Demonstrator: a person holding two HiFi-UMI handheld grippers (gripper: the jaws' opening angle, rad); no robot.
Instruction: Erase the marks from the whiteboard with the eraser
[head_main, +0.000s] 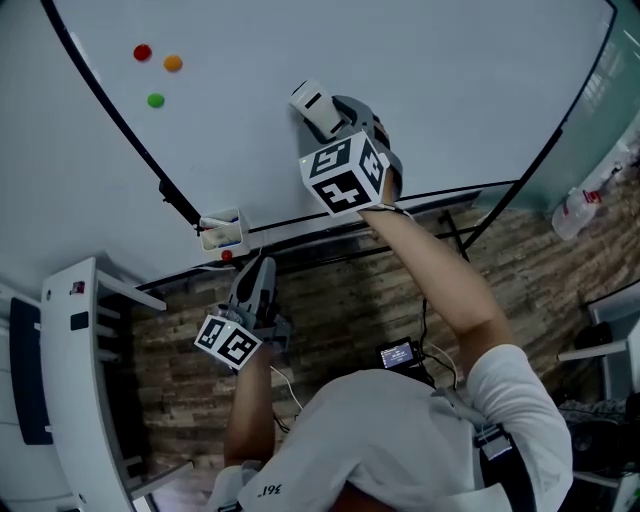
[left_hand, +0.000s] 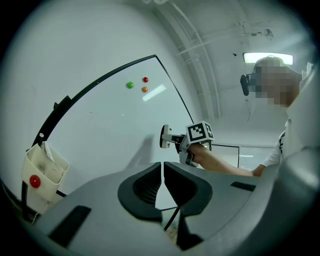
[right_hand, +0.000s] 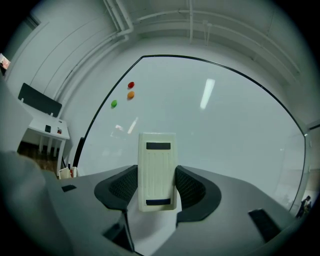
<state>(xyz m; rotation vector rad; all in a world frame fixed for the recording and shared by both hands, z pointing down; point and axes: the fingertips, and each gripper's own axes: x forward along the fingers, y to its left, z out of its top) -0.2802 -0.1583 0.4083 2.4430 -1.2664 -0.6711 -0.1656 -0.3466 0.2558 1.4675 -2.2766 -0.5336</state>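
Nearest, the left gripper (head_main: 255, 268) is idling with fingers (left_hand: 145, 185) closed together on nothing, while beyond it the right gripper (head_main: 345, 118) is clamping the eraser (head_main: 312, 103) against the lower part of the whiteboard (head_main: 450, 90), seemingly mid-wipe, next needing a firm sweep toward any remaining marks.

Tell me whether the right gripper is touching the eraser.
Touching. In its own view, the right gripper has both jaw pads pressed against the sides of the eraser; no gap shows.
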